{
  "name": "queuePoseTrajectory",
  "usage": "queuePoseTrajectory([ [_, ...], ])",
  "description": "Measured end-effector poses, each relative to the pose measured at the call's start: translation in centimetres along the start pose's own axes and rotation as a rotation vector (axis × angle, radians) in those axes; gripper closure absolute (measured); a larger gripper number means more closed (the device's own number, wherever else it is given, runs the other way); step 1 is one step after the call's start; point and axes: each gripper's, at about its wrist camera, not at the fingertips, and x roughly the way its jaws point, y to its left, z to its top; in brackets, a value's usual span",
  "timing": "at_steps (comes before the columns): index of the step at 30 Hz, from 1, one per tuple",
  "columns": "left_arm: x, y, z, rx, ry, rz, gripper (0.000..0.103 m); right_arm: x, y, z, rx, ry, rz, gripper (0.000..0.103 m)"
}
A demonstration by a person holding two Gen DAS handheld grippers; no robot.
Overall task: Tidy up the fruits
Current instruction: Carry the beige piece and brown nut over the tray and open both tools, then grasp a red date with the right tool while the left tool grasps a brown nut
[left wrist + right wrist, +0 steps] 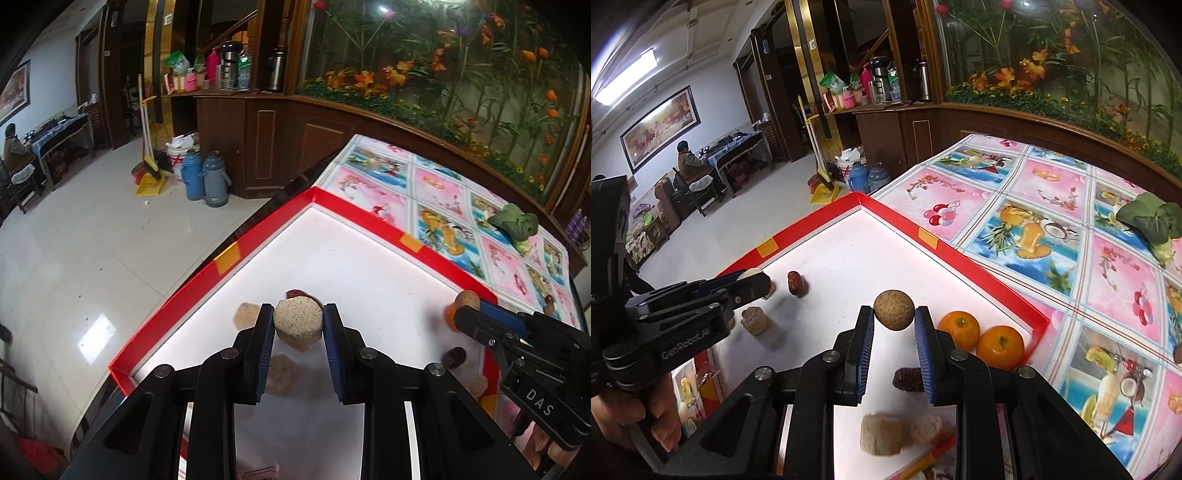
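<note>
**Both tools loaded over the tray, placement pending**

Left tool (298, 321) is clenched on a grainy hexagonal cake (297, 320), held above the tray (221, 258) floor at center-bottom of the left view. Right tool (894, 322) grips a brown ball (894, 309), center of the right view, also clear of the floor.

Step, as I read it: mid-sort, each piece carried toward its own group. Next move calls for lowering each beside its like and releasing.

- More cakes (244, 316) sit just left of and under the left tool, so the target looks near.
- Oranges (979, 338) pair up at the tray's right wall, just right of the ball; a date (908, 379) lies under the right finger, another date (796, 283) mid-left.
- Two more cakes (881, 434) sit at the bottom of the right view.

Room: tray center and far corner are open white floor. Red rim is raised on all visible sides; keep fingers inside it. Tools are well apart. Greens (1152, 218) lie out on the tabletop (1052, 206), right edge.
</note>
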Motion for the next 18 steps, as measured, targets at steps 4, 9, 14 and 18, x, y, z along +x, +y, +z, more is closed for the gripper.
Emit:
queuePoseTrajectory([
  [4, 0.5, 0.5, 0.0, -0.013, 0.011, 0.026, 0.077, 0.8, -0.3, 0.0, 0.009, 0.02, -0.002, 0.077],
  [9, 0.0, 1.6, 0.2, -0.078, -0.022, 0.083, 0.036, -0.9, -1.1, -0.4, 0.036, -0.019, -0.009, 0.05],
  [14, -0.9, 1.3, 0.3, -0.171, -0.063, 0.125, 0.001, -6.9, -4.6, -1.8, 0.09, -0.12, -0.068, 0.046],
  [18, -1.2, -1.3, 0.3, -0.209, -0.066, 0.074, 0.001, -12.2, -11.1, -5.2, 0.186, -0.169, -0.209, 0.031],
])
